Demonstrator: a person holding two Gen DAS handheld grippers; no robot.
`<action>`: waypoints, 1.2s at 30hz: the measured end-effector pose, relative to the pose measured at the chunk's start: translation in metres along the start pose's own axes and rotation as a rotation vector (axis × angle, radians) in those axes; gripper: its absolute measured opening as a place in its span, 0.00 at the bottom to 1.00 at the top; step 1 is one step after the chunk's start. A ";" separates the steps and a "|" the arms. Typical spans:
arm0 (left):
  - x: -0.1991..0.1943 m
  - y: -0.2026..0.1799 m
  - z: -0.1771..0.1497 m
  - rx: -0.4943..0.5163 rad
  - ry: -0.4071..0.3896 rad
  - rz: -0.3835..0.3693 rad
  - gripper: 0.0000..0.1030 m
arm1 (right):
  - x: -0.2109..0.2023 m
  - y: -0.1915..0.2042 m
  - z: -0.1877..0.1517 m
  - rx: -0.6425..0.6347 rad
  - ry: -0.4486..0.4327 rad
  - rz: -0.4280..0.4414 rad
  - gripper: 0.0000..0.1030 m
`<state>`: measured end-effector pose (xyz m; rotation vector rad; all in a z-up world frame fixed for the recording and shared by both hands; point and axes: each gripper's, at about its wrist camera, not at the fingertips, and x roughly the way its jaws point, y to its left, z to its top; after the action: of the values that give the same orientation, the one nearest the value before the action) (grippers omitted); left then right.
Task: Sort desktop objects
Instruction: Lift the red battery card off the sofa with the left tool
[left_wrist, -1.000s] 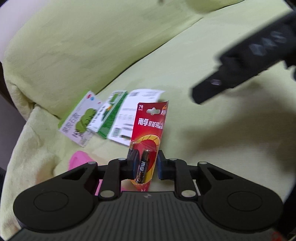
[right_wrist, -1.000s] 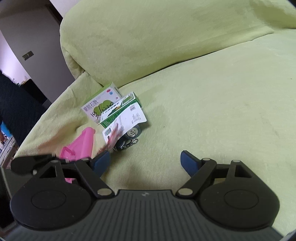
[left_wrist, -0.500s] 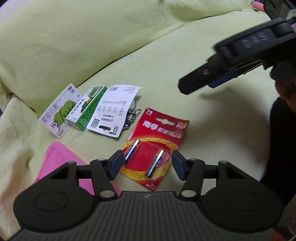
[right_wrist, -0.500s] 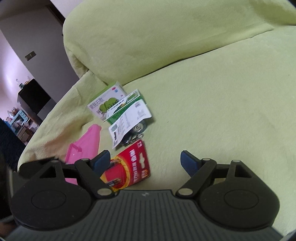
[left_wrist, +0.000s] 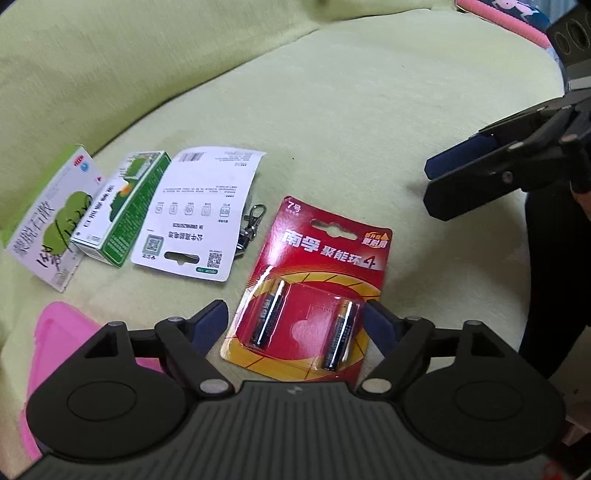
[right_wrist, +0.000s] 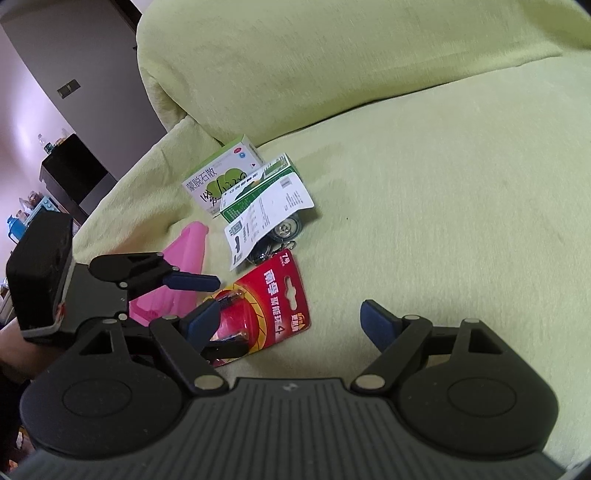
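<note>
— So what lies under everything?

— A yellow-green plush sofa cover (left_wrist: 369, 110), seat and backrest both. On it, at the left, a pink plastic tray (left_wrist: 70, 332) sits near the left gripper (left_wrist: 297, 323).

— And the task's things?

— A red cardboard blister pack with 2 black AAA batteries (left_wrist: 314, 295) lies flat on the seat, right between the left gripper's blue pads (left_wrist: 212, 317), which stand spread on either side and apart from its edges. Beyond it, a row: a white-and-green medicine box with handwriting (left_wrist: 51, 221), a green-and-white slim carton (left_wrist: 125, 214) leaning against it, then a white printed card (left_wrist: 199, 206) resting over a metal keychain clip (left_wrist: 253, 223).

— The right gripper (right_wrist: 290, 321)?

— Spread wide too, holding nothing, hovering over bare seat just right of the battery pack. From its camera a round metal part shows under the white card.
</note>
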<state>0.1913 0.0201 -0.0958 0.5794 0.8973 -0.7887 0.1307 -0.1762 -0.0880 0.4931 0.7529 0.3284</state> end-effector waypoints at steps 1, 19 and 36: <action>0.000 0.000 0.001 -0.001 0.009 -0.007 0.78 | 0.000 0.000 0.001 0.009 0.003 0.001 0.79; -0.014 -0.060 -0.011 0.148 0.144 0.017 0.95 | -0.006 -0.005 0.001 0.059 0.016 -0.066 0.79; -0.021 -0.050 -0.001 0.097 0.253 -0.075 0.80 | -0.015 -0.009 -0.018 -0.001 0.032 -0.073 0.79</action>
<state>0.1425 -0.0011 -0.0848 0.7459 1.1225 -0.8416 0.1084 -0.1853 -0.0954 0.4588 0.8003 0.2688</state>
